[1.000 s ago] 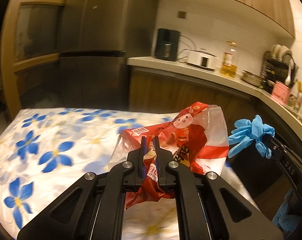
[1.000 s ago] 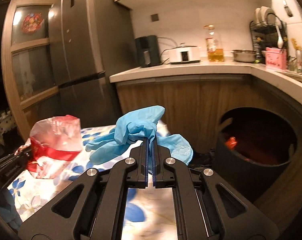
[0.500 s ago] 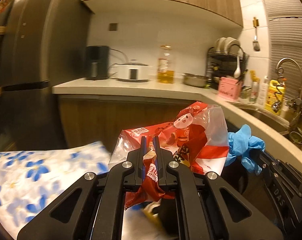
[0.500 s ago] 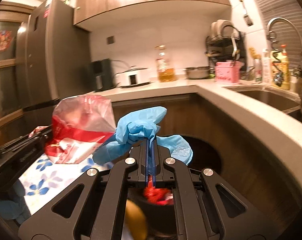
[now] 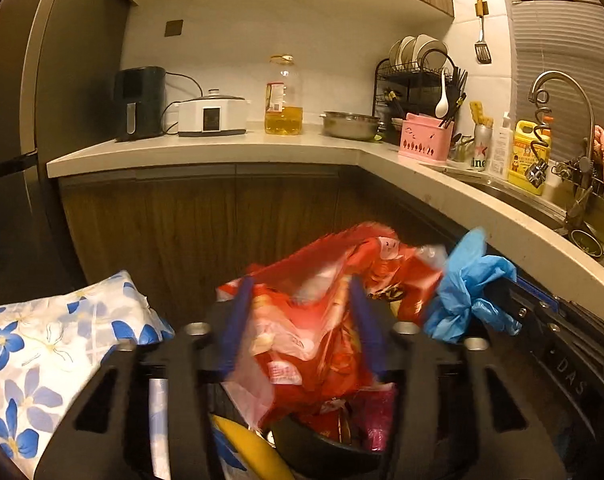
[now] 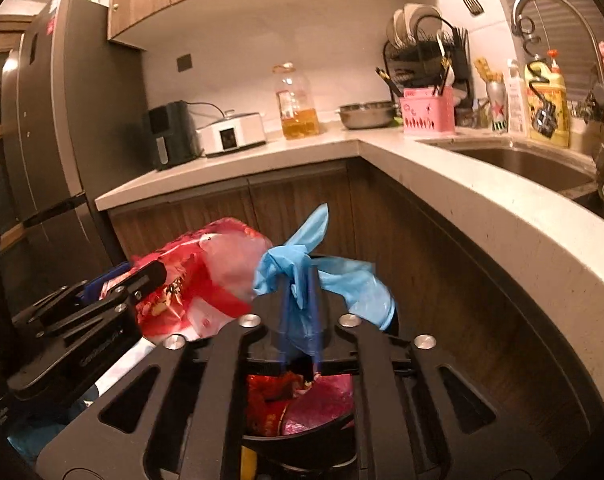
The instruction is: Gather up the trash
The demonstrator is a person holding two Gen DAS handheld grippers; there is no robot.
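My left gripper (image 5: 299, 320) has just been opening its jaws, the crumpled red-and-clear plastic snack bag (image 5: 326, 320) loose between them above the dark round trash bin (image 6: 302, 436), while my right gripper (image 6: 302, 322) parts narrowly around the blue rubber gloves (image 6: 302, 276).

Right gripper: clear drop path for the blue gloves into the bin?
Probably yes. The right gripper, jaws just opening, has the blue gloves between them directly over the dark bin; nothing sits between.

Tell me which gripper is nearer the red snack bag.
Left. The left gripper has the red snack bag between its just-opened jaws; the right gripper sits beside it, around the blue gloves.
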